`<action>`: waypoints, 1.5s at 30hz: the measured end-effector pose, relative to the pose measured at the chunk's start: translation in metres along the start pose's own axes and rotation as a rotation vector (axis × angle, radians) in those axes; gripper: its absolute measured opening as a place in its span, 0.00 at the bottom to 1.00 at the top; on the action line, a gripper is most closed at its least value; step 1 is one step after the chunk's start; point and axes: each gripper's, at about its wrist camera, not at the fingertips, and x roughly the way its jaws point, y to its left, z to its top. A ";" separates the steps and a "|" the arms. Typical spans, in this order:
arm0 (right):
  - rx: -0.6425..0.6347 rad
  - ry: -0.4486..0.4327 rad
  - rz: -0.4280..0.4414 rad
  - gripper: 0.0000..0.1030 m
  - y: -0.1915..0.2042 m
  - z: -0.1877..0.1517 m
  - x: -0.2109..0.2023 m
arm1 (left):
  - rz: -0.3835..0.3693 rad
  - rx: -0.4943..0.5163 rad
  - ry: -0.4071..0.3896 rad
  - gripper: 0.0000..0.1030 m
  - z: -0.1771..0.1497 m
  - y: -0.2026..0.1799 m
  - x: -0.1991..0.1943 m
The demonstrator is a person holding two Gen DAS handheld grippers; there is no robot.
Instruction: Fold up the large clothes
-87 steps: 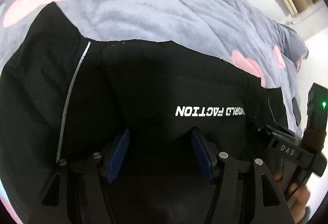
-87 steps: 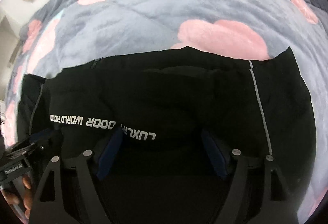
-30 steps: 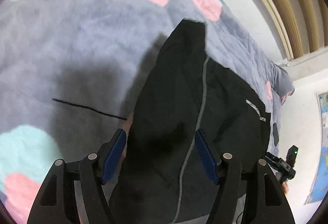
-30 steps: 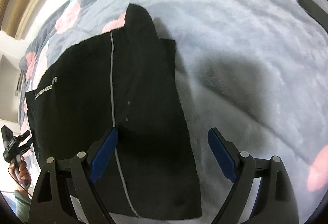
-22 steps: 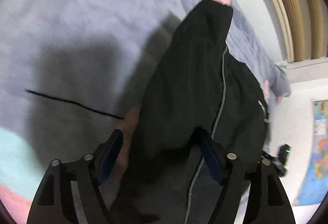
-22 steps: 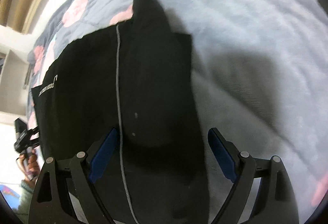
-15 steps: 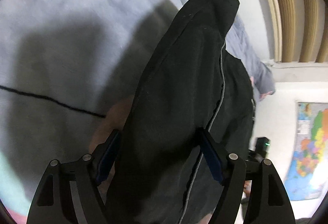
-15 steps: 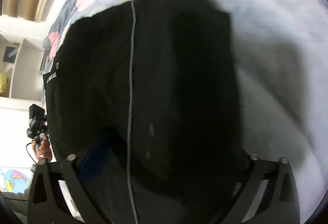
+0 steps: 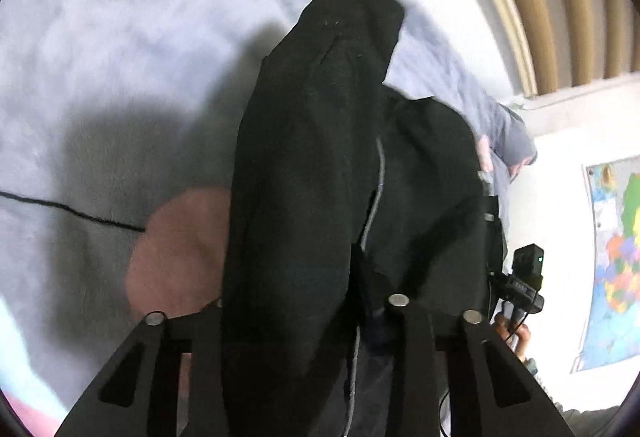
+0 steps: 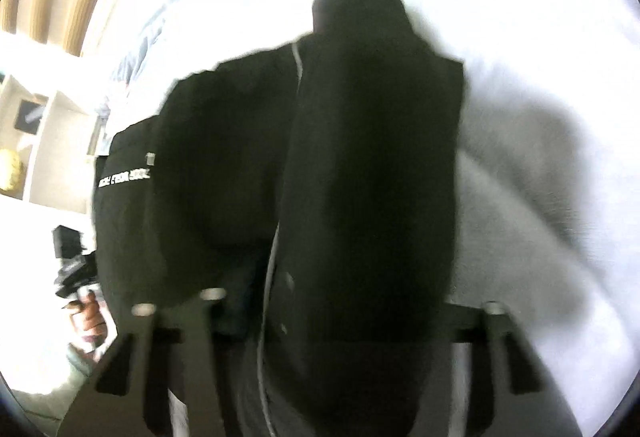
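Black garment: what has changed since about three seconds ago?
The black garment lay flat, logo up; each hand-held gripper, left and right, closed on an end and lifted it, so it now hangs draped. The grey blanket stayed put.

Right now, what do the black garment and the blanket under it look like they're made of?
The black garment looks like a soft matte knit, maybe cotton jersey: it drapes in heavy folds without shine and carries a thin pale stripe. The blanket looks like plush fleece: a fuzzy grey nap with pink patches. Both are guesses from appearance.
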 end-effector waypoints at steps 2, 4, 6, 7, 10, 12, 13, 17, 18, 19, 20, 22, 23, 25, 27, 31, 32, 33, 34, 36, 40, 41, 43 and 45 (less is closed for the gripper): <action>-0.051 -0.042 -0.036 0.39 0.020 -0.005 -0.018 | -0.029 0.013 -0.036 0.30 -0.007 -0.015 -0.015; -0.091 -0.069 -0.045 0.37 0.039 -0.013 -0.035 | -0.072 0.021 -0.078 0.28 -0.017 -0.034 -0.034; -0.112 -0.086 -0.044 0.34 0.053 -0.021 -0.050 | -0.098 0.041 -0.111 0.26 -0.027 -0.051 -0.049; -0.122 -0.092 -0.044 0.33 0.060 -0.028 -0.056 | -0.108 0.059 -0.128 0.25 -0.034 -0.063 -0.058; -0.180 -0.107 -0.052 0.32 0.086 -0.051 -0.082 | -0.125 0.112 -0.163 0.25 -0.058 -0.090 -0.083; -0.222 -0.115 -0.060 0.32 0.104 -0.068 -0.102 | -0.147 0.145 -0.185 0.24 -0.079 -0.107 -0.105; -0.235 -0.118 -0.063 0.32 0.111 -0.072 -0.107 | -0.152 0.156 -0.195 0.24 -0.089 -0.109 -0.116; -0.275 -0.120 -0.071 0.32 0.135 -0.116 -0.140 | -0.156 0.178 -0.227 0.24 -0.126 -0.109 -0.165; -0.279 -0.116 -0.069 0.32 0.139 -0.129 -0.147 | -0.155 0.176 -0.230 0.24 -0.138 -0.108 -0.175; -0.283 -0.111 -0.070 0.32 0.141 -0.139 -0.152 | -0.155 0.171 -0.231 0.24 -0.151 -0.106 -0.184; -0.287 -0.104 -0.073 0.32 0.145 -0.147 -0.154 | -0.153 0.169 -0.231 0.24 -0.162 -0.100 -0.192; -0.289 -0.088 -0.080 0.32 0.144 -0.165 -0.156 | -0.143 0.146 -0.222 0.24 -0.187 -0.092 -0.198; -0.277 -0.074 -0.087 0.32 0.141 -0.175 -0.154 | -0.140 0.131 -0.217 0.24 -0.198 -0.085 -0.199; -0.240 -0.037 -0.094 0.32 0.131 -0.188 -0.145 | -0.114 0.077 -0.194 0.24 -0.216 -0.064 -0.194; -0.184 0.025 -0.128 0.33 0.112 -0.198 -0.120 | -0.078 -0.002 -0.175 0.22 -0.227 -0.038 -0.185; -0.001 0.078 -0.232 0.49 0.059 -0.209 -0.086 | -0.006 -0.225 -0.116 0.21 -0.241 0.033 -0.157; 0.059 0.081 -0.219 0.50 0.044 -0.212 -0.084 | 0.014 -0.261 -0.107 0.21 -0.244 0.048 -0.152; 0.137 0.086 -0.187 0.50 0.027 -0.216 -0.084 | 0.017 -0.330 -0.098 0.24 -0.250 0.069 -0.147; 0.188 0.084 -0.154 0.53 0.014 -0.219 -0.086 | 0.007 -0.381 -0.090 0.28 -0.255 0.082 -0.144; 0.235 0.062 -0.139 0.59 0.005 -0.226 -0.097 | -0.040 -0.444 -0.101 0.29 -0.264 0.095 -0.148; 0.167 0.015 -0.243 0.66 0.018 -0.237 -0.126 | 0.034 -0.342 -0.107 0.32 -0.261 0.071 -0.164; 0.140 0.004 -0.256 0.66 0.019 -0.239 -0.134 | 0.048 -0.316 -0.103 0.32 -0.258 0.064 -0.166; 0.075 -0.029 -0.270 0.66 0.031 -0.247 -0.150 | 0.080 -0.243 -0.106 0.36 -0.252 0.045 -0.171; 0.010 -0.053 -0.277 0.67 0.051 -0.255 -0.163 | 0.132 -0.154 -0.130 0.41 -0.251 0.018 -0.180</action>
